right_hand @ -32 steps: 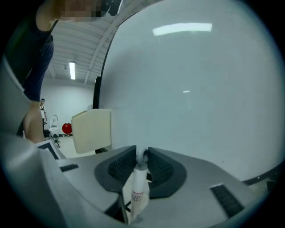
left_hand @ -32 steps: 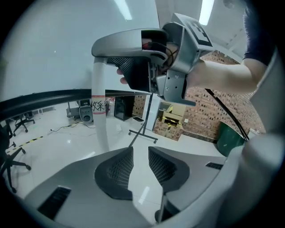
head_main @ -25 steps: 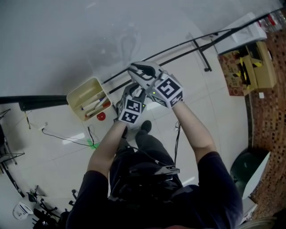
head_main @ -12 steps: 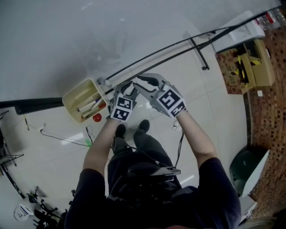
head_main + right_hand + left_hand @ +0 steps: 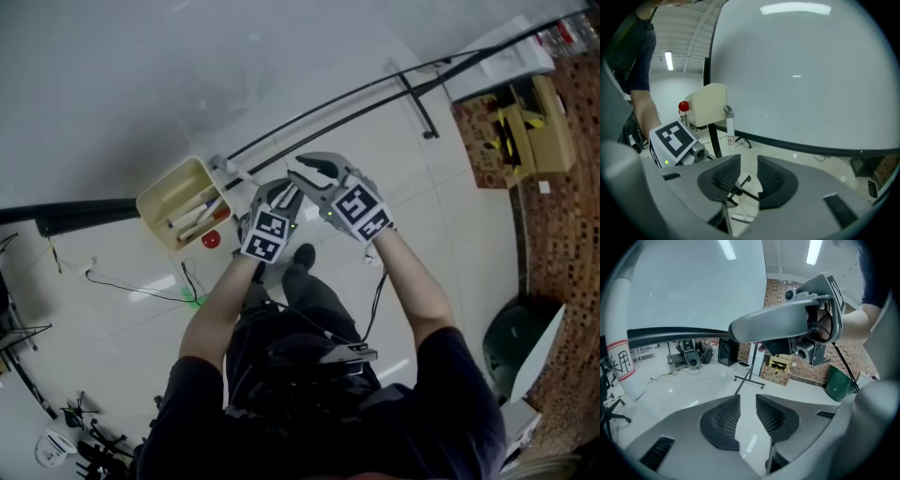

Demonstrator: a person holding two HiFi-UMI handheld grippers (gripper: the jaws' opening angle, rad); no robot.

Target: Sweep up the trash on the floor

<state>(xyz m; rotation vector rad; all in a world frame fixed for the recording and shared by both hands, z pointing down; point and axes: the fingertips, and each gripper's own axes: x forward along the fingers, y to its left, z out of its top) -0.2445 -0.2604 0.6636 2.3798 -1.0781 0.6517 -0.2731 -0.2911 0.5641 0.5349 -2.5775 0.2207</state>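
I am holding both tongs out in front of me, tipped down toward the pale tiled floor. My left gripper is keeping its jaws a little apart, with only bare floor showing between the pads. My right gripper has just been opening its jaws and is holding nothing either. Far below its jaws a thin dark rod is lying on the tiles, too small for me to name.

I am looking for trash and finding little. A red ball is sitting just beside a cream bin, which already has a few stick-like bits in it. I cannot tell whether the ball is loose.

What I am judging to be the sweeping tool is the white handle with a grey cap, standing upright just beside the bin, ahead of my right gripper. It is looking like a light, stiff, smooth tube, likely to slip or twist in my pads. I am thinking of clamping it squarely a little below the cap and taking it lower down with the other gripper for leverage.
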